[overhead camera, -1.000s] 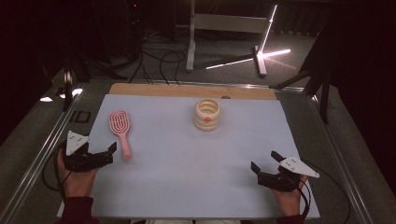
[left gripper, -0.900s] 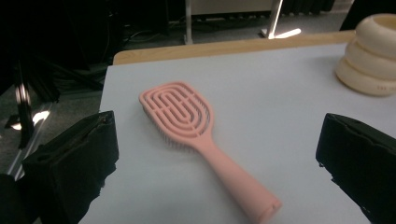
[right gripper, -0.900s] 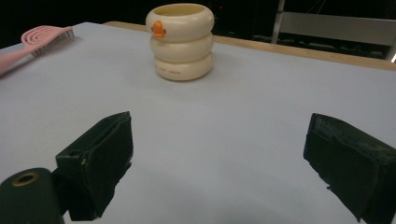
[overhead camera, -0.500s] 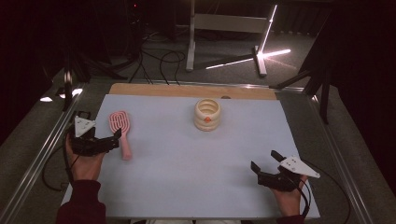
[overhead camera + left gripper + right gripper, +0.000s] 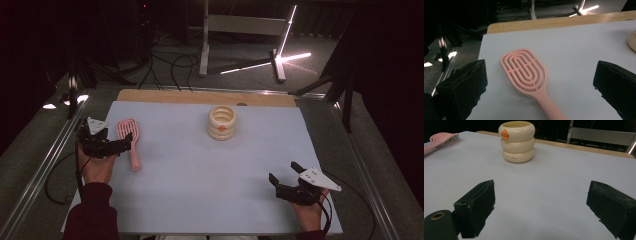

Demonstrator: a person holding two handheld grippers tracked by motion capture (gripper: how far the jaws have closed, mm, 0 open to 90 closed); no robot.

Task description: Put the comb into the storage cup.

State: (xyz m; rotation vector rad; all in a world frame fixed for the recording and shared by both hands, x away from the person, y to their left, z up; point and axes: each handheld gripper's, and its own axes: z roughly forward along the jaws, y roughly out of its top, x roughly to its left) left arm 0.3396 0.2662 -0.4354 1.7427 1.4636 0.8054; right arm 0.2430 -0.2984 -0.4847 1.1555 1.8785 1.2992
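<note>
A pink hairbrush (image 5: 129,139) lies at the left of the pale mat, head away from me and handle toward me. My left gripper (image 5: 126,144) is open and reaches in from the left at the handle's upper part. In the left gripper view the brush (image 5: 524,70) lies between the wide-apart jaws of the left gripper (image 5: 540,78), bristles down, with nothing gripped. A cream ribbed cup (image 5: 222,122) with an orange mark stands upright at mid-back. My right gripper (image 5: 283,172) rests open at the front right. The cup (image 5: 517,141) stands well ahead of the right gripper (image 5: 541,202).
The pale mat (image 5: 200,190) covers the table, and a wooden strip (image 5: 200,96) shows along its far edge. Metal rails (image 5: 47,165) run down both sides. Cables, a stand and a bright light bar (image 5: 265,64) lie on the dark floor beyond.
My left gripper has moved forward and right, from the table's left front up to the hairbrush, so its jaws now flank the brush. The right gripper, the cup and the brush have stayed put.
</note>
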